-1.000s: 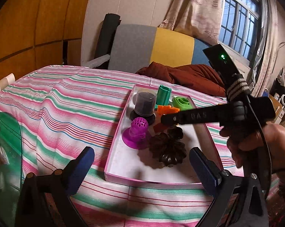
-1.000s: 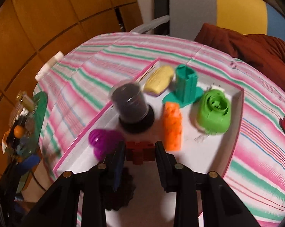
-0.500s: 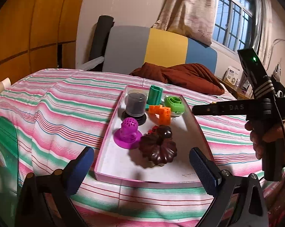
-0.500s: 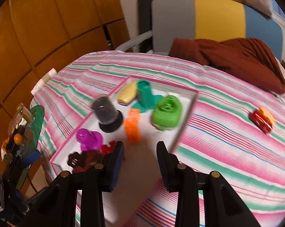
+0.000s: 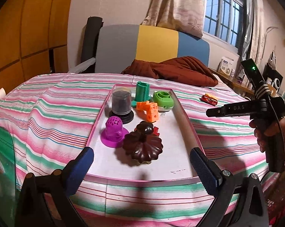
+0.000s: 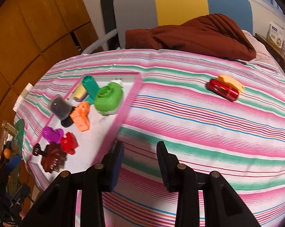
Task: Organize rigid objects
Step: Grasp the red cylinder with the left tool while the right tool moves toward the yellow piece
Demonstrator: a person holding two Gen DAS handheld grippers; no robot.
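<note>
Shallow pink-rimmed white tray [image 5: 188,130] of plastic toys, left gripper [image 5: 142,158] spread wide and empty, right gripper [image 6: 140,151] narrowly parted, nothing held, red and orange toy car [image 6: 225,88] on striped cloth [image 6: 199,124].

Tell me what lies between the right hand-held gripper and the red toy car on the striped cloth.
Only bare striped cloth separates the right hand-held gripper from the red toy car; the right wrist view shows it.

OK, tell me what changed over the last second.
The right gripper let go of the red block in the tray and swung off over the striped cloth, empty, towards the red and orange toy. The left gripper stays open; the tray's pieces are unmoved.
</note>
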